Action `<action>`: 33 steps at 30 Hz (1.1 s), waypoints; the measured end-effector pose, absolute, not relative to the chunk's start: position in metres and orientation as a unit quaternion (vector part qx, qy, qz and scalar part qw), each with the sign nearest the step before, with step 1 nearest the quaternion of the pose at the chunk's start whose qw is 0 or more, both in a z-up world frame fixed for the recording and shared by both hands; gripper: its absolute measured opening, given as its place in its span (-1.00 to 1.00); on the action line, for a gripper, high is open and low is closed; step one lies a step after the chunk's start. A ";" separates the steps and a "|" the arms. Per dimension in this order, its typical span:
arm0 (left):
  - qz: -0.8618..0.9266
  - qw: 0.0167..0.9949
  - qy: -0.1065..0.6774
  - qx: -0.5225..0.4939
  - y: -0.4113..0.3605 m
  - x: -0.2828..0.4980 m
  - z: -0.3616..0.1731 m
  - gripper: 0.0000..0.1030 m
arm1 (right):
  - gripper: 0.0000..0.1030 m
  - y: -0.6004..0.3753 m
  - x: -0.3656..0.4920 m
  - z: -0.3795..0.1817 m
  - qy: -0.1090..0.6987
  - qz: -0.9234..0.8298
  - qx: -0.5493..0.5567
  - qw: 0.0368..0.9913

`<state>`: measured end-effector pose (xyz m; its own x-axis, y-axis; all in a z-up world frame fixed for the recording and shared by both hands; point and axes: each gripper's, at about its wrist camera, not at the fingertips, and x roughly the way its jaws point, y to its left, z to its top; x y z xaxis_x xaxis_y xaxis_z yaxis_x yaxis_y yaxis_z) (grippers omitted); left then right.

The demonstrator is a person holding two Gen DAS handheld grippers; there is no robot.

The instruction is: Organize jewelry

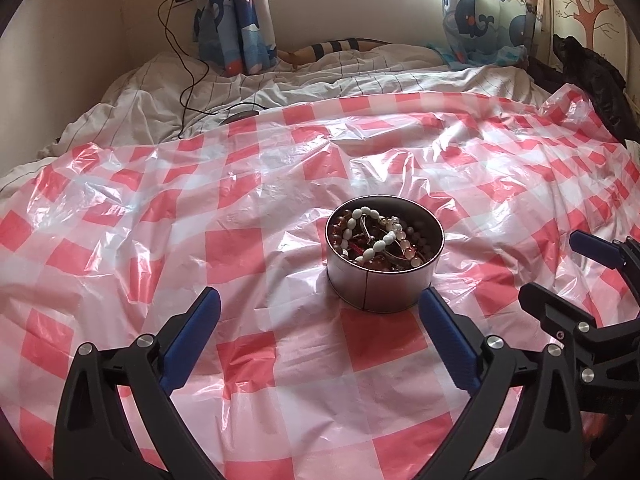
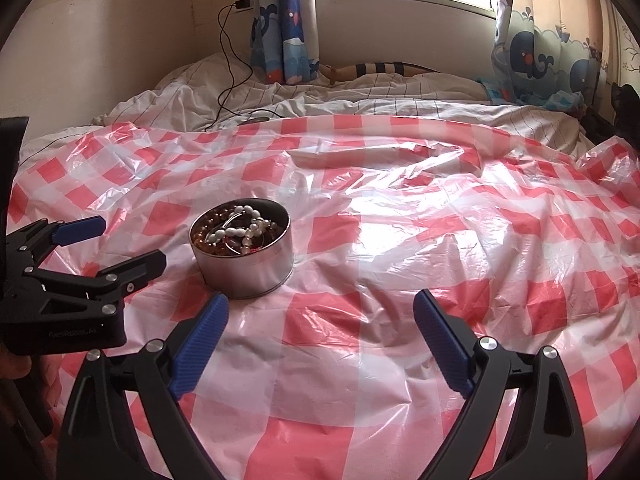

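Observation:
A round metal tin [image 1: 384,292] [image 2: 246,276] stands on a red-and-white checked plastic sheet [image 1: 140,248] [image 2: 460,248] spread over a bed. It is filled with tangled bead jewelry, among it a white bead bracelet [image 1: 378,245] [image 2: 231,233] and amber and dark beads. My left gripper [image 1: 320,298] is open just in front of the tin, its right fingertip close beside the tin's wall, with nothing between the blue pads. My right gripper [image 2: 320,301] is open to the right of the tin and holds nothing. Each wrist view shows the other gripper too: the right gripper [image 1: 552,266] and the left gripper [image 2: 130,240], both open.
Behind the sheet lies a rumpled white striped duvet [image 1: 304,80] with a black charger cable [image 1: 188,80] running across it from a wall socket. Whale-print curtains [image 1: 240,20] hang at the window. A dark bundle [image 1: 592,80] sits at the bed's far right edge.

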<state>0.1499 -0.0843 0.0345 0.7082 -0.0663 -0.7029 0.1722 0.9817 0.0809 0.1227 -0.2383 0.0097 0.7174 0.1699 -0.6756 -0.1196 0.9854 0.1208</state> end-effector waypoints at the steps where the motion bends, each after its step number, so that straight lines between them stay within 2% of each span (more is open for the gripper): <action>1: -0.065 0.921 0.378 0.070 -0.084 0.150 0.034 0.85 | 0.75 -0.238 0.123 0.009 0.368 0.078 0.034 0.926; 5: -0.067 0.920 0.380 0.068 -0.086 0.150 0.033 0.85 | 0.80 -0.237 0.123 0.008 0.370 0.077 0.031 0.925; 33: -0.059 0.916 0.392 0.061 -0.081 0.153 0.029 0.86 | 0.83 -0.236 0.123 0.007 0.370 0.077 0.033 0.925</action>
<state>0.1526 -0.0806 0.0291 0.6851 -0.0614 -0.7259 0.1565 0.9856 0.0644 0.1233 -0.2364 0.0069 0.7140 0.1675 -0.6798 -0.1190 0.9859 0.1180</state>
